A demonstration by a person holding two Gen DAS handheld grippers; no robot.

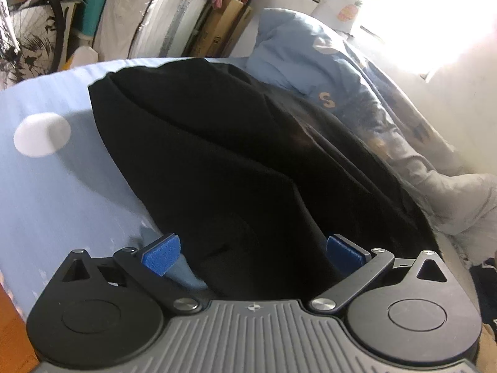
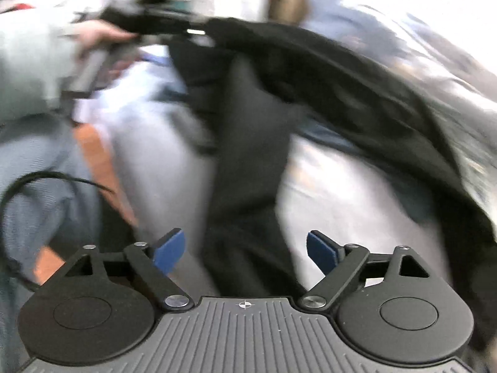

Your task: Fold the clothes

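Observation:
A black garment [image 1: 217,143] lies spread on the light blue bed sheet [image 1: 56,205] in the left wrist view. Its near edge runs between the blue pads [image 1: 161,255] of my left gripper [image 1: 253,253], which stands open around the cloth. The right wrist view is motion-blurred. There a long strip of the black garment [image 2: 248,155] hangs down between the wide-apart pads [image 2: 321,255] of my open right gripper [image 2: 245,251]. At top left a hand [image 2: 99,35] holds the other gripper at the garment's far end.
A white round object [image 1: 42,135] rests on the sheet at left. A crumpled blue duvet [image 1: 295,52] lies behind the garment. A bicycle wheel [image 1: 31,31] and plastic-wrapped mattresses [image 1: 155,15] stand at the back. A grey sleeve [image 2: 28,62] and black cable [image 2: 31,180] are at left.

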